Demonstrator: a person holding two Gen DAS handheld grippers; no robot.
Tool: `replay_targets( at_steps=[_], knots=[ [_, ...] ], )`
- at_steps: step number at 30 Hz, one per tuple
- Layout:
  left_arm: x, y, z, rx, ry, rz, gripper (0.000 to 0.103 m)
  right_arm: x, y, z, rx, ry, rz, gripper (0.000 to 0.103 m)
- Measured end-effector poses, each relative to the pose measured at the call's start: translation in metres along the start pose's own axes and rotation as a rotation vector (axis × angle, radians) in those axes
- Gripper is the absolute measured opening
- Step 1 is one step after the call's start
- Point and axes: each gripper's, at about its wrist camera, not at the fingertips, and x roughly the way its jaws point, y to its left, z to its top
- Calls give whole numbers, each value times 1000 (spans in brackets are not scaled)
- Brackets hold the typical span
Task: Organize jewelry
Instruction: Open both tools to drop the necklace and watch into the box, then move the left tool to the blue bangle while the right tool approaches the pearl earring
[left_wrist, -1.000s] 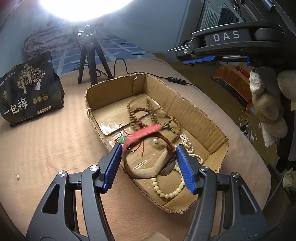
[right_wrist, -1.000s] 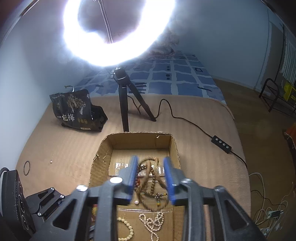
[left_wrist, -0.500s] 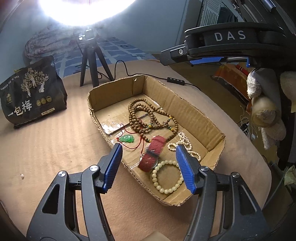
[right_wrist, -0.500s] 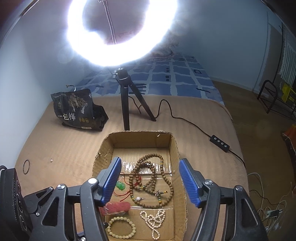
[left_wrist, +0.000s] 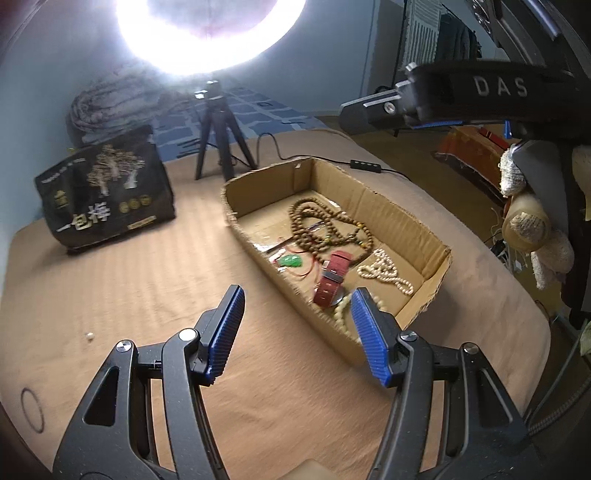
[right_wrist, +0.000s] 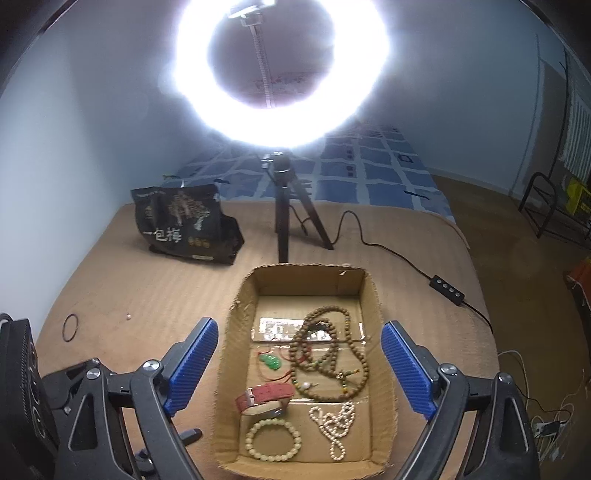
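Observation:
A shallow cardboard box (right_wrist: 384, 406) (left_wrist: 391, 218) lies on the tan bed cover. In it lie a red-strapped watch (right_wrist: 264, 397) (left_wrist: 332, 280), a brown wooden bead necklace (right_wrist: 332, 358) (left_wrist: 321, 225), a green pendant on red cord (right_wrist: 271, 363) (left_wrist: 290, 261), a pale bead bracelet (right_wrist: 273, 441) and a white pearl strand (right_wrist: 334, 421) (left_wrist: 388, 269). My left gripper (left_wrist: 297, 332) is open and empty, above the cover at the box's near-left corner. My right gripper (right_wrist: 299, 369) is open and empty above the box.
A black snack bag (left_wrist: 107, 195) (right_wrist: 184, 225) and a ring-light tripod (right_wrist: 284, 206) stand behind the box. A cable with a controller (right_wrist: 447, 290) runs right. A black hair tie (right_wrist: 70, 326) (left_wrist: 32, 409) and a small white bead (right_wrist: 128, 316) lie on the cover at left.
The red watch, held in my left gripper a second ago, now lies in the box. My left gripper has pulled back and left. My right gripper has opened wide and risen.

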Motion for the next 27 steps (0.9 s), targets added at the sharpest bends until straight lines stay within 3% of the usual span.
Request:
replay_targets(
  at_steps=[4,7,17,24,27],
  knots=[
    [-20,12,-7,-11,-17,31,63,-6,14,-5,-15,-8,12,92],
    [-34,21,-11,-23,-33,46,72,-10,23,-7,-20,-15,19,92],
    [-78,61,-37,-37,-56,174,72,-21,60,-10,-29,-59,47,92],
    [-101,115,-64,-135,-50,227,72,-10,98,-11,-84,-55,76,92],
    [-109,142,-80,-186,-40,259,80,-2,115,-13,-113,-52,89,92]
  ],
)
